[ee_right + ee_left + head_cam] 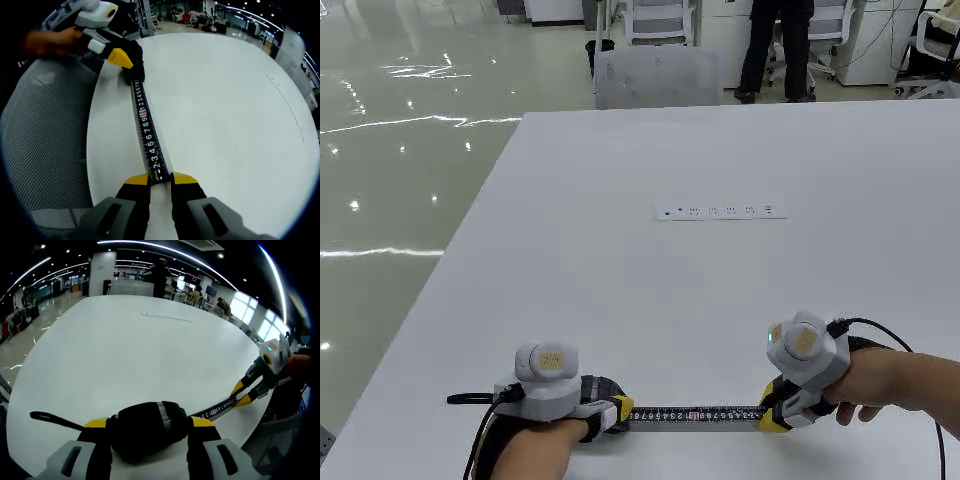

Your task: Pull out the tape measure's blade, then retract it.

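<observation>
Tape measure (605,395) at near edge of table (720,160), left gripper (149,423) clamped round its case, right gripper (160,177) pinching the tip of the part-drawn blade (146,125): best kept straight, level, case steady, no kinking.

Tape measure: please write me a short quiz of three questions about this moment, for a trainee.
1. Fill the gap: the left gripper is shut on the black ____ that stores the blade.
2. True or false: the blade is fully wound back in.
3. What grips the tip of the blade?
A. the left gripper
B. the right gripper
C. a bare hand

Key
1. case
2. False: the blade stretches from one gripper to the other.
3. B
</observation>
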